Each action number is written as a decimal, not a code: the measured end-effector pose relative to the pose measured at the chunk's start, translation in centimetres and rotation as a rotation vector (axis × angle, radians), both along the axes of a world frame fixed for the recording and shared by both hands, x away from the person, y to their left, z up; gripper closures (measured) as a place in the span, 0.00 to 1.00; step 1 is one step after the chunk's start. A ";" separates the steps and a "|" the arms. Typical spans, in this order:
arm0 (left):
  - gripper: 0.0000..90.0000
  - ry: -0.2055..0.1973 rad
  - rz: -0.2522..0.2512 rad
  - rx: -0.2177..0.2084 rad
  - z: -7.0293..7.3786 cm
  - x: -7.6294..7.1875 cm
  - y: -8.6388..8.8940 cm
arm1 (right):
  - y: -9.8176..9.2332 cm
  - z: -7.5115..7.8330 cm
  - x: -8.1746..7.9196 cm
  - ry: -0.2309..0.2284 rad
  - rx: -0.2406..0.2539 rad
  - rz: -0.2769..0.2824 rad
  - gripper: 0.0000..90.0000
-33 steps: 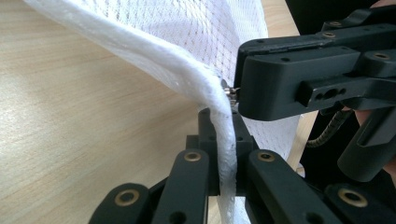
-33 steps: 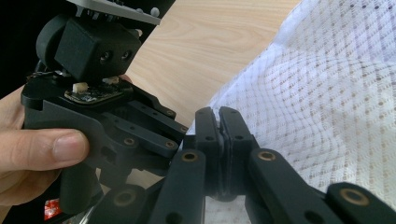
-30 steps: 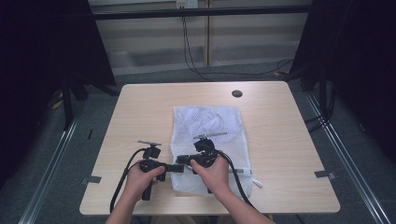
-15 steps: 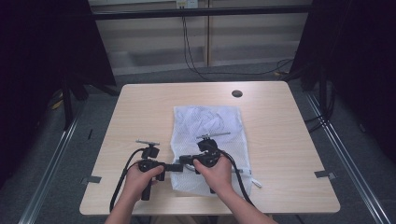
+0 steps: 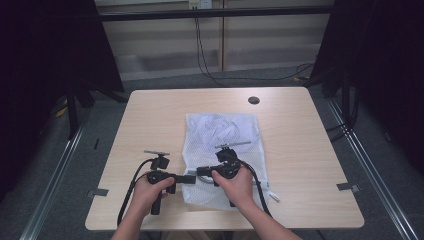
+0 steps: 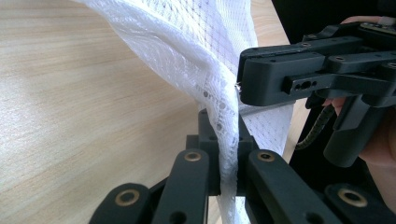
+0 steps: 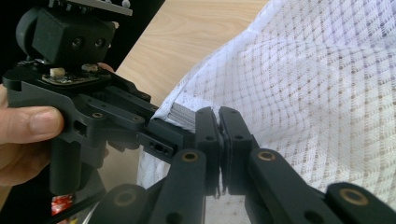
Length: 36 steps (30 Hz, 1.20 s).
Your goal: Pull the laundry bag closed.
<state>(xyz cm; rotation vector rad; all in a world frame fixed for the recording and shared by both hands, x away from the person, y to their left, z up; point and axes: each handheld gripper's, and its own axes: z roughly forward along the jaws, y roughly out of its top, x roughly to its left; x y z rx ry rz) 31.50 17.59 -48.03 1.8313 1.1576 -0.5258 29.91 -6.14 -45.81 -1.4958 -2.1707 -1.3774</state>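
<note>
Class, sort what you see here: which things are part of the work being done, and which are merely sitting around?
In use: white mesh laundry bag, left gripper clamped on its edge, right gripper shut beside it.

Idle: wooden table, dark round cap near its far edge.

High view: tabletop [image 5: 300, 150] evenly lit from above, surroundings dark, black at both sides; picture soft, low detail, faint shadow under hands. Left gripper view: bright daylight-like light, white mesh bag [image 6: 205, 56] near blown out, tongs [image 6: 228, 161] at bottom slightly blurred. Right gripper view: mesh sharp, wood beyond out of focus, black parts lose detail
</note>
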 end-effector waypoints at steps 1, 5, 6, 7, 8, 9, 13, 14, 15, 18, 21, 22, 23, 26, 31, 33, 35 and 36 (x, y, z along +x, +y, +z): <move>0.98 0.004 -0.002 0.003 0.0 0.0 0.0 | 0.0 0.1 0.0 0.002 0.000 -0.001 0.97; 0.98 0.005 0.007 -0.001 0.1 0.0 0.1 | -0.2 0.0 0.0 0.003 -0.015 0.000 0.97; 0.98 0.012 0.009 -0.002 0.1 -0.1 0.0 | -0.3 -0.1 0.0 0.008 -0.007 0.001 0.97; 0.98 0.005 0.005 0.005 0.1 -0.1 0.0 | -0.3 0.0 0.0 0.011 -0.006 0.001 0.97; 0.98 0.004 0.004 0.002 0.0 0.0 0.0 | -0.3 0.0 0.0 0.009 -0.010 0.002 0.97; 0.98 0.005 0.005 -0.001 0.0 0.0 0.0 | -0.3 0.0 0.0 0.008 -0.012 0.003 0.97; 0.98 0.003 0.005 0.005 0.1 0.0 -0.1 | -0.5 0.0 0.0 0.007 -0.012 0.004 0.97; 0.98 0.005 0.009 0.007 0.1 -0.1 0.0 | -0.5 0.0 0.0 0.005 -0.025 0.002 0.97; 0.98 0.003 0.011 0.007 0.2 -0.1 0.1 | -0.6 -0.1 0.0 0.004 -0.035 0.000 0.97; 0.98 0.004 0.023 -0.002 0.2 0.0 0.5 | -1.3 -0.3 0.2 0.013 -0.028 -0.019 0.97; 0.98 0.008 0.033 -0.002 0.1 0.0 0.6 | -2.0 -0.5 0.2 0.017 -0.026 -0.033 0.97; 0.98 0.015 0.026 -0.006 0.2 0.0 0.6 | -2.1 -0.5 0.2 0.023 -0.023 -0.035 0.97; 0.98 0.013 0.027 -0.004 0.1 0.0 0.5 | -2.2 -0.5 0.2 0.020 -0.018 -0.036 0.97; 0.98 0.012 0.031 -0.003 0.1 0.0 0.6 | -2.3 -0.5 0.2 0.018 -0.017 -0.032 0.97; 0.98 0.011 0.026 0.009 0.2 0.1 0.8 | -2.3 -0.4 0.1 0.021 -0.021 -0.030 0.97; 0.98 0.009 0.031 0.009 0.2 0.1 0.9 | -2.5 -0.5 0.2 0.024 -0.022 -0.033 0.97; 0.98 0.011 0.033 0.006 0.2 0.1 1.0 | -2.8 -0.6 0.2 0.029 -0.017 -0.037 0.97; 0.98 0.009 0.026 0.009 0.2 0.1 1.1 | -2.9 -0.6 0.1 0.032 -0.017 -0.041 0.97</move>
